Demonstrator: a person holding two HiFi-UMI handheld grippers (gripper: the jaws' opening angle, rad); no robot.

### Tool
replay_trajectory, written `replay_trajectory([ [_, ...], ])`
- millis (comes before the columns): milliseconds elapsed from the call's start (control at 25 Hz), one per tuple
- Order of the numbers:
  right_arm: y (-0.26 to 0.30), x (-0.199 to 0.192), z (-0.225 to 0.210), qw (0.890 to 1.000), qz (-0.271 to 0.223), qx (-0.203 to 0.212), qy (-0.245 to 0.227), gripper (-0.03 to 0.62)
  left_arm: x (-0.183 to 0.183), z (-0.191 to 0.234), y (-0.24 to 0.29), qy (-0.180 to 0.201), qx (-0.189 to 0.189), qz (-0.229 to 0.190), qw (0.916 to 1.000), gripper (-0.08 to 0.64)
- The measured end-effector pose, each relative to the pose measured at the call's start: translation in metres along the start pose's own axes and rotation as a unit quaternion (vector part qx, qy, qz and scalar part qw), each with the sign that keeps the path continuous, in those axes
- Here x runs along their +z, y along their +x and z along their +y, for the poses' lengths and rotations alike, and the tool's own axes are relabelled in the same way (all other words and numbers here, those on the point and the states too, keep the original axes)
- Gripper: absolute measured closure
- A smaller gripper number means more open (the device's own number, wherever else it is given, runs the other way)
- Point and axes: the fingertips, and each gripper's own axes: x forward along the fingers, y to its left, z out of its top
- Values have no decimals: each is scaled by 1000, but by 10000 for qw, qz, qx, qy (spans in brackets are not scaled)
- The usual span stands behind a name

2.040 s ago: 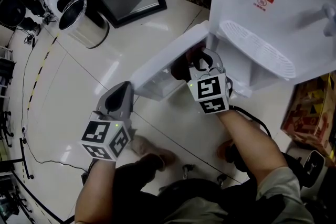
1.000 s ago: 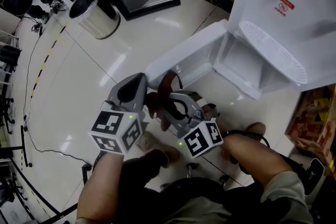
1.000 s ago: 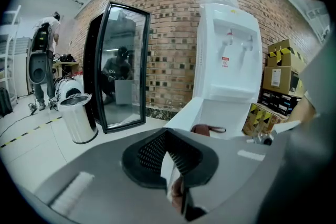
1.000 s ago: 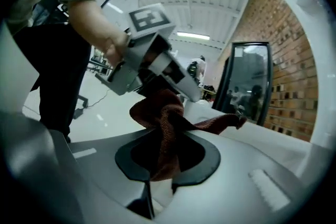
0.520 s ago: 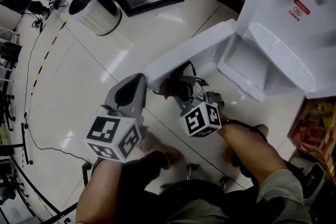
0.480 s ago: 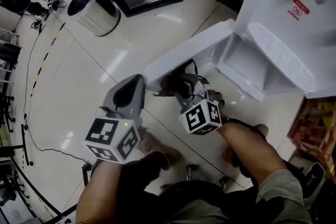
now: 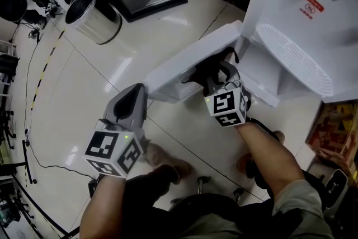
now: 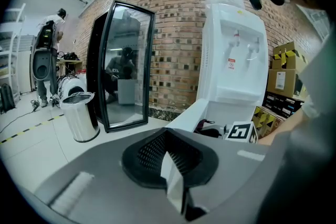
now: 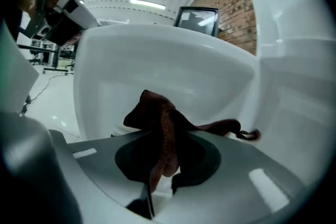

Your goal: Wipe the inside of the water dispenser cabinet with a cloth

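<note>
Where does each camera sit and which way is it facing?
Head view: on the head, looking down at the open cabinet door; forearms, left claw, right claw show.
Left gripper view: on left claw, facing the water dispenser; shut jaws show.
Right gripper view: on right claw, facing the door's inside; jaws pinching the cloth.
Shared: head and left views show the bin.

I swung R gripper w/ dark reddish-brown terry cloth away from beside L gripper, back to open white plastic cabinet door. Cloth now close before door's inner face.
</note>
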Motion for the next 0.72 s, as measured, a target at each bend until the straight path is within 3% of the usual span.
replay_trajectory([
  [120, -7, -13, -37, 9982, 199, -498, 273, 523, -1, 1, 0, 16, 17, 6, 10000, 560],
  [400, -33, -35, -80, 9897, 474, -1206, 612, 523, -1, 4, 2, 17, 140, 33, 9999, 560],
  [600, -28, -40, -99, 9890, 569, -1135, 762, 522, -1, 0, 1, 55, 144, 21, 9999, 560],
  [720, -33, -33, -79, 9924, 345, -895, 766, 522, -1, 1, 2, 47, 161, 32, 9999, 560],
])
